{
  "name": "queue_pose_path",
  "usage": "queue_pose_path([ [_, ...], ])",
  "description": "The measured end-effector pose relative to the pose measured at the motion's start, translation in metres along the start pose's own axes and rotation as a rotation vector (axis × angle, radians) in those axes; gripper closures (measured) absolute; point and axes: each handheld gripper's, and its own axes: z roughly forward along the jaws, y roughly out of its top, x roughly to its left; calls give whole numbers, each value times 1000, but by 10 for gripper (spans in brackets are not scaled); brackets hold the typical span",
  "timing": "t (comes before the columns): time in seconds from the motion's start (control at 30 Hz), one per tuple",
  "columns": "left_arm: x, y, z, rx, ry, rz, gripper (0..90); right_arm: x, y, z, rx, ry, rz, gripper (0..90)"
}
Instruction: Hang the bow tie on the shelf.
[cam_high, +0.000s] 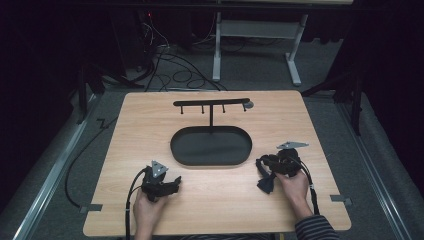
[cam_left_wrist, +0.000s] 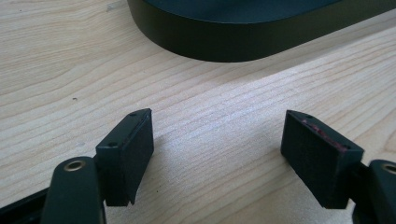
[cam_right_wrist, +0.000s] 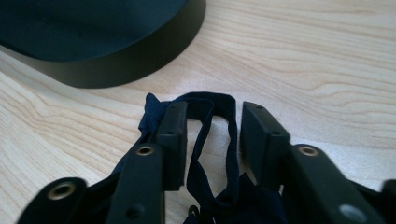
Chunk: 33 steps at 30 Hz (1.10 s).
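Straddling a dark fabric strap (cam_right_wrist: 212, 140), right gripper (cam_right_wrist: 212, 135) jaws part-closed, pad contact unclear, left gripper (cam_left_wrist: 217, 158) released, tray (cam_left_wrist: 243, 39) cut off.

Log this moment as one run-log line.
left tongs: open, idle | right tongs: around dark strap, grip unclear | tray stand: untouched

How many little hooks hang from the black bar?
4 hooks hang under the bar of the stand: one near its left end, two on either side of the post, one near the right end. None looks hidden.
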Motion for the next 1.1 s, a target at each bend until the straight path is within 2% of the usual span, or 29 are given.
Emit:
queue_pose_path([
  [0.13, 0, 0, 0, 0, 0, 0, 259, 1, 0, 1, 12, -3, -19, 771],
  [0.17, 0, 0, 0, 0, 0, 0, 259, 1, 0, 1, 12, -3, -19, 771],
  [0.2, 0, 0, 0, 0, 0, 0, 259, 2, 0, 1, 16, 4, -37, 825],
  [0.3, 0, 0, 0, 0, 0, 0, 258, 3, 0, 1, 24, 11, -53, 874],
  [0.53, 0, 0, 0, 0, 0, 0, 259, 5, 1, -2, 3, 22, -67, 899],
  [1.1, 0, 0, 0, 0, 0, 1, 258, 10, 11, -28, -70, 47, -94, 900],
])
